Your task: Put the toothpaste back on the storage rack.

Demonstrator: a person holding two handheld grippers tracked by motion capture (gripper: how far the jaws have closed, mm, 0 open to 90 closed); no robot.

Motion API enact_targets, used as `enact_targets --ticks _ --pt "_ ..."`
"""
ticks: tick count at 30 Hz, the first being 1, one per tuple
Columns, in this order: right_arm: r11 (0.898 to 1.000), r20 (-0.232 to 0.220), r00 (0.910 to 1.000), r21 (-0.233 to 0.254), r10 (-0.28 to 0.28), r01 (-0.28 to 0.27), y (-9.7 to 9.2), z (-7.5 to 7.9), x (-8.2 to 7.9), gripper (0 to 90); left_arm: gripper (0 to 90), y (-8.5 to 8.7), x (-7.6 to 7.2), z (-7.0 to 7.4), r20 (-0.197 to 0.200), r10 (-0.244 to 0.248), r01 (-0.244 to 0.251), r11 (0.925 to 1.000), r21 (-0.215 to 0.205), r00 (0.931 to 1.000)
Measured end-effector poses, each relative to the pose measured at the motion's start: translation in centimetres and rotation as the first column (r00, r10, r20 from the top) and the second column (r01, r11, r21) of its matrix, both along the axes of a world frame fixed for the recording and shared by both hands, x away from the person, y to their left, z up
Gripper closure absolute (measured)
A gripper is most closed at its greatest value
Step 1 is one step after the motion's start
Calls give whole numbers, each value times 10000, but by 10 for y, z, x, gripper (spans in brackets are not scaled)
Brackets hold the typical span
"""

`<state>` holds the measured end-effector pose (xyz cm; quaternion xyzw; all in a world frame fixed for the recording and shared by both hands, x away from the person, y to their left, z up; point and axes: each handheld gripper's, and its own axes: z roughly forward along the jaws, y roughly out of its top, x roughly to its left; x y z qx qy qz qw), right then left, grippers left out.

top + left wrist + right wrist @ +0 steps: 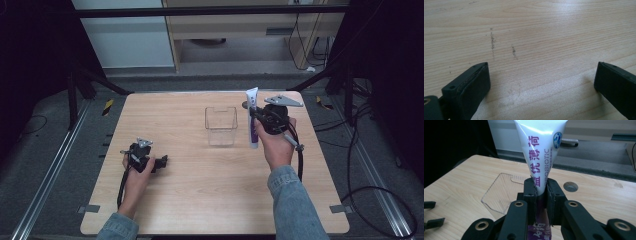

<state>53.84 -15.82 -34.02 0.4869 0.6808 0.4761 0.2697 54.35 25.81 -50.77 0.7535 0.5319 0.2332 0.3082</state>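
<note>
Toothpaste tube goes up and over to the clear box

Toothpaste tube (253, 120) is in our right gripper (256, 116), whose jaws are clamped tight on its middle. In the right gripper view the two black pads squeeze the tube (540, 157) flat, with the wide white end standing up above them and the purple end hanging below. It sits in the air just to the right of the clear box (221, 126), close to the box but not touching it.

We think the job now is to drop the tube into the clear box. To do it well, we should lift until the low end is higher than the box rim, slide over the open top, then go straight down. We keep the squeeze firm, because the tube is smooth and could slip. We let go only when the low end is inside the walls.

Our left gripper (161, 162) rests on the table (210, 200), well to the left of the box. Its jaws are wide apart with nothing between them, just bare wood (536, 50).

Some things are hard to see. The box (499, 192) is see-through, so its walls nearly vanish. The right gripper hides part of the tube, and we cannot find the cap. We cannot tell how far the low end is above the table
</note>
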Motion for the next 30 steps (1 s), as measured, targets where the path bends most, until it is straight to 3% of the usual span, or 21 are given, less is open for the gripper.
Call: enact_targets --ticks 15,22,30 --pt "9981 483 9971 221 -586 576 14 16 4 798 0 0 -1 0 -7 69 -69 10000 -2 10000" --pt "9938 941 9894 199 -1103 1089 20 32 8 798 0 -1 -1 0 11 123 -123 9999 -18 9999" --pt "9911 1345 9820 355 -1323 1286 31 45 17 798 0 -1 -3 0 25 183 -183 9998 -17 9998"
